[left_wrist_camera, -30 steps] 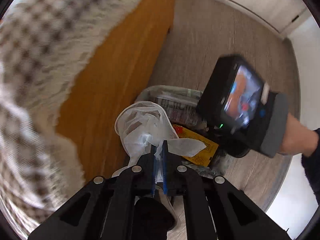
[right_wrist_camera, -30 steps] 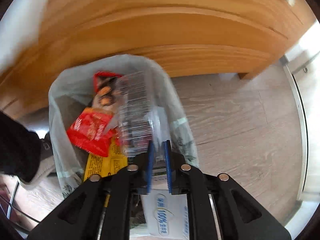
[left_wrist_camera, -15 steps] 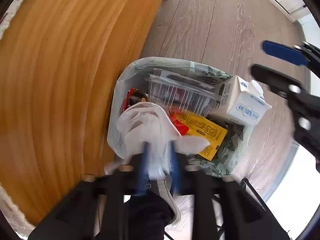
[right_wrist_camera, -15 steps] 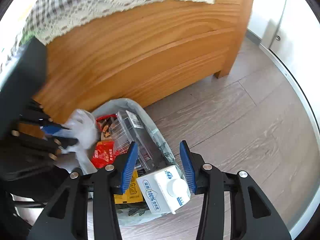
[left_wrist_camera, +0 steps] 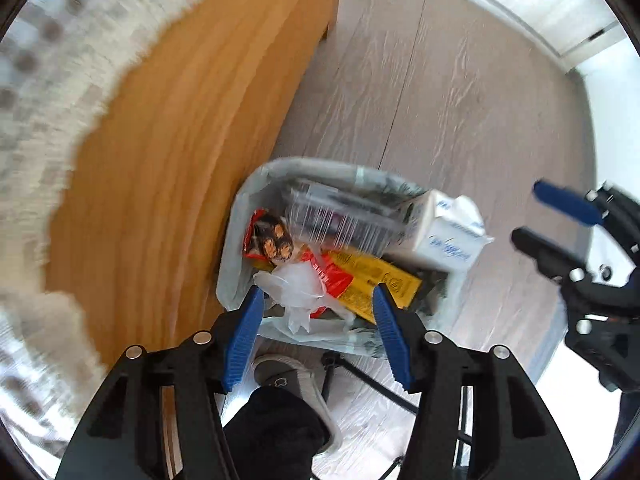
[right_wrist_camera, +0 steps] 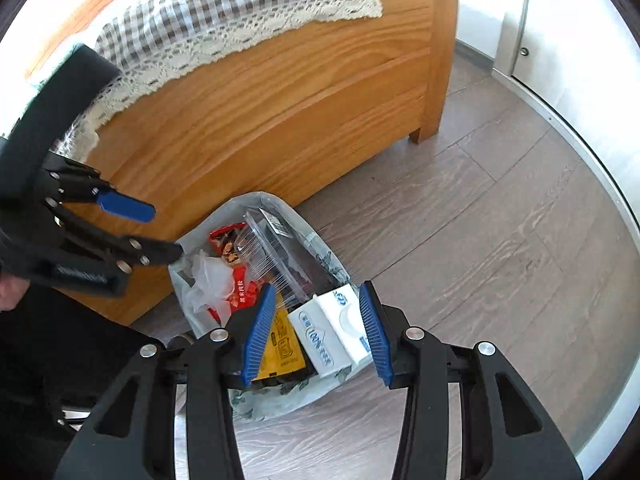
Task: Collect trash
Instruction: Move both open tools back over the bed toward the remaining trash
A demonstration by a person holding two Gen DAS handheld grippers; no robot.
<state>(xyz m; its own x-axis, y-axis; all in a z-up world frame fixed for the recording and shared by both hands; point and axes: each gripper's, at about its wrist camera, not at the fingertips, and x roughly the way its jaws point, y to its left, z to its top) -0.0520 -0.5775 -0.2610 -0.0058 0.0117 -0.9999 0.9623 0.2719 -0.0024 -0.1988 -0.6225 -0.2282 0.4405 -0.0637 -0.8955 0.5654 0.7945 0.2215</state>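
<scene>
Grey plank floor carries a full trash bag (right_wrist_camera: 320, 256) beside the bed (right_wrist_camera: 280, 92). Left claw (left_wrist_camera: 316, 320) is opening, empty, over crumpled plastic (left_wrist_camera: 296, 288); right claw (right_wrist_camera: 316, 324) stands half open, empty. The milk carton (right_wrist_camera: 332, 328) at the bag's rim could tumble out.

The trash bag (right_wrist_camera: 320, 248) is thin, translucent plastic film, printed with dark leaves, and crinkled along its rim. In it lies a crumpled white plastic bag (left_wrist_camera: 298, 286), soft and semi-clear, beside glossy red snack wrappers (right_wrist_camera: 230, 246) and a matt yellow packet (left_wrist_camera: 374, 284). The ribbed clamshell box (right_wrist_camera: 272, 248) at the frame's middle is clear, hard, shiny plastic. The milk carton (right_wrist_camera: 330, 330) is smooth white coated paperboard with a plastic cap. The bed frame (right_wrist_camera: 280, 92) is varnished orange wood with plain grain. Over it, at upper left, hangs a checked woven cloth (right_wrist_camera: 224, 4) edged in cream lace. The floor (right_wrist_camera: 500, 240) is matt grey wood-grain plank.
</scene>
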